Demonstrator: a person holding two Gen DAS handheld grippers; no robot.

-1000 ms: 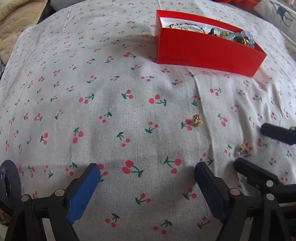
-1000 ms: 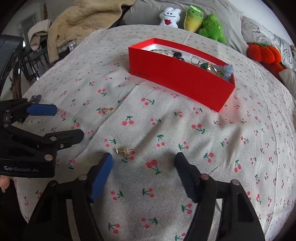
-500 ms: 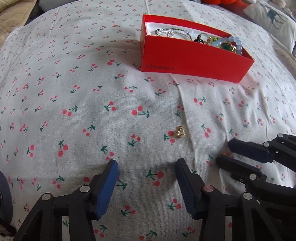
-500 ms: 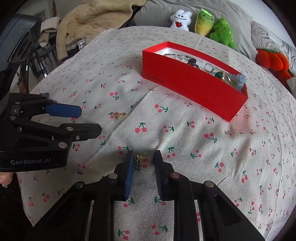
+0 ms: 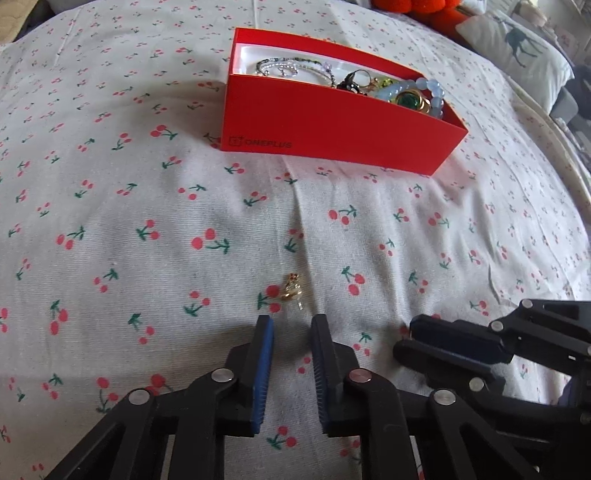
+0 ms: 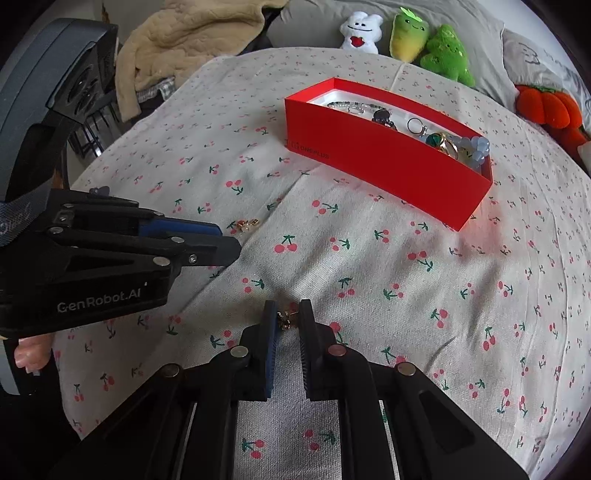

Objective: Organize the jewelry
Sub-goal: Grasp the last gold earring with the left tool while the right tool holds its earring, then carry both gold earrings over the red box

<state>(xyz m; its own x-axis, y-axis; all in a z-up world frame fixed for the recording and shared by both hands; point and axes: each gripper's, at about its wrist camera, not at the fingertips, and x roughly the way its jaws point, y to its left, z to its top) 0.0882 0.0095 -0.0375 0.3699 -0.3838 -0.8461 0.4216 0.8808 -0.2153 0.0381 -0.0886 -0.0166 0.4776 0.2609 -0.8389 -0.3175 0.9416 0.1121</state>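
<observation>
A red box (image 5: 332, 129) with bracelets and rings inside stands on the cherry-print bedspread; it also shows in the right wrist view (image 6: 388, 162). A small gold earring (image 5: 291, 291) lies on the cloth just ahead of my left gripper (image 5: 290, 325), whose jaws are narrowed but open and empty. In the right wrist view that earring (image 6: 247, 224) lies beyond the left gripper's tip. My right gripper (image 6: 286, 314) is shut on a second gold earring (image 6: 285, 318) pinched between its fingertips, low over the cloth.
Plush toys (image 6: 406, 33) and an orange pumpkin plush (image 6: 546, 107) sit behind the box by grey pillows. A beige blanket (image 6: 192, 37) is heaped at the back left. The right gripper's body (image 5: 480, 350) is close to the right of the left one.
Both grippers' jaws narrowed. The right gripper closed on the near earring. The left gripper moved up to the other earring, which now lies just off its tips.
</observation>
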